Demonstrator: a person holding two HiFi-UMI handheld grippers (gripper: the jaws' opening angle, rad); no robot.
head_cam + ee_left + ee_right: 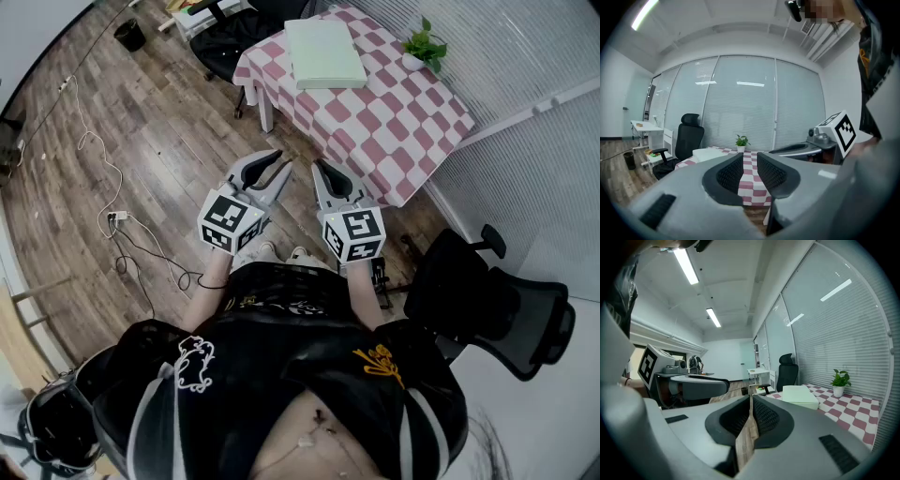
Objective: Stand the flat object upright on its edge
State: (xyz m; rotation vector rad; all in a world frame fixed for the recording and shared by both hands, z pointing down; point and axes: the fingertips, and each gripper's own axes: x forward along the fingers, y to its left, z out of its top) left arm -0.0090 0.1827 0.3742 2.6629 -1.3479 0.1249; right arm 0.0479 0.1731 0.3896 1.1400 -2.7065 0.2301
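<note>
Two tongs are held out level in front of the person, side by side and well short of the worktop (403, 112). The left tongs (281, 161) are clenched down to a thin slit with nothing in it. The right tongs (317, 165) are clenched too, pads meeting at the tips, and grip nothing.

The box (324, 52), pale green and flat, lies on its broad face at the far left end of the worktop, on a pink-and-white checked cloth. Its long axis runs away from the person, one short end towards the tongs and the other towards the far edge. Its top face is bare, and checked cloth shows along its near and right sides.

A small potted plant (424, 47) stands near the worktop's far right edge, beside the blinds (525, 56) and well apart from the box. Between the tongs and the box lie wooden floor (169, 122) and the near stretch of cloth.

One black office chair (225, 37) sits just beyond the worktop's left end, close to the box's corner. Another chair (497, 300) stands at the person's right. Loose cables (122, 225) trail over the floor at the left, and a dark bin (130, 35) stands farther back.
</note>
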